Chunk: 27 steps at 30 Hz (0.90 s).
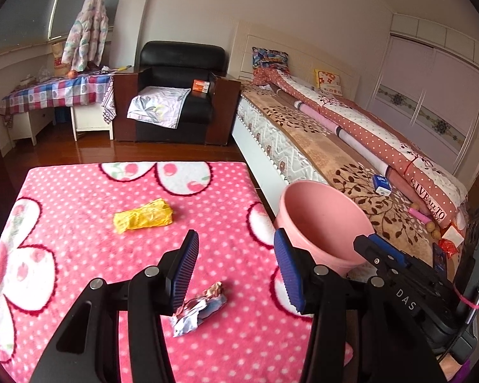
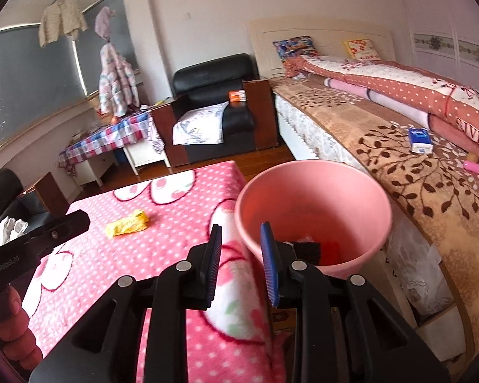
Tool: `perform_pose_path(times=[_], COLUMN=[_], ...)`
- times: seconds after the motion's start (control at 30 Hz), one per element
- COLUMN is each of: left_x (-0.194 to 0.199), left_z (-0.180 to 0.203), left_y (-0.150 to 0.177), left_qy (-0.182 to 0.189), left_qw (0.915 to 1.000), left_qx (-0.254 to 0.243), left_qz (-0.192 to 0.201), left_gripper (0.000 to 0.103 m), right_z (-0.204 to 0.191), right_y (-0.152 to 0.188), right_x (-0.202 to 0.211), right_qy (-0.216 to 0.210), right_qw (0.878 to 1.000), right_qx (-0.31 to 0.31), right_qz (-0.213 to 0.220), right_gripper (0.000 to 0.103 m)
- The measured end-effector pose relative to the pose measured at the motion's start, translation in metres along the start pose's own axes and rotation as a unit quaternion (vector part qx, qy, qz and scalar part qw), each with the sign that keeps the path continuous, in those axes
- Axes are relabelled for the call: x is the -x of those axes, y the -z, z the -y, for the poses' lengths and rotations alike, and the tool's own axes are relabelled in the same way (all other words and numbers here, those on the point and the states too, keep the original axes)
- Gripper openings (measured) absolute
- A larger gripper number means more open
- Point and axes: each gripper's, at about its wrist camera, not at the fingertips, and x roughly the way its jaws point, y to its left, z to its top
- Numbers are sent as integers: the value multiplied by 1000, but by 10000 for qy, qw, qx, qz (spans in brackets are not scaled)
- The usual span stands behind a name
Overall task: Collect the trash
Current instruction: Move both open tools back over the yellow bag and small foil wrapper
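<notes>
A crumpled yellow wrapper lies mid-table on the pink dotted blanket. A crumpled silver wrapper lies nearer, just under the left finger of my left gripper. That gripper hovers above the blanket, open wide, with nothing between its blue pads. A pink bin stands at the table's right edge, with dark and red items at its bottom. My right gripper is just in front of the bin's near rim, its jaws a narrow gap apart and nothing held.
A bed with a brown leaf-print cover runs along the right, with a blue box on it. A black armchair and a side table with a checked cloth stand at the back. Wooden floor lies between.
</notes>
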Motion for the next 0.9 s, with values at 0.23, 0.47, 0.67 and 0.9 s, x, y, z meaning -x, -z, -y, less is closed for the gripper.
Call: perform_pose_path(times=[0.23, 0.47, 0.67, 0.9], left_x=[24, 43, 52, 54], left_z=[-13, -28, -42, -66], left_y=[10, 21, 24, 28], left_qy=[-117, -275, -391, -525], left_qw=[9998, 9993, 9987, 9977], left_qx=[2, 41, 142, 339], left_qz=[146, 233, 291, 257], left_gripper=[48, 48, 48, 48], right_z=[-15, -28, -39, -50], right_y=[5, 9, 11, 14], right_x=[9, 14, 13, 4], right_qy=[-178, -194, -270, -430], right_qw=[9998, 9997, 9990, 9976], right_qx=[49, 105, 349, 511], right_qz=[-118, -121, -66, -161], right_gripper=[26, 28, 28, 28])
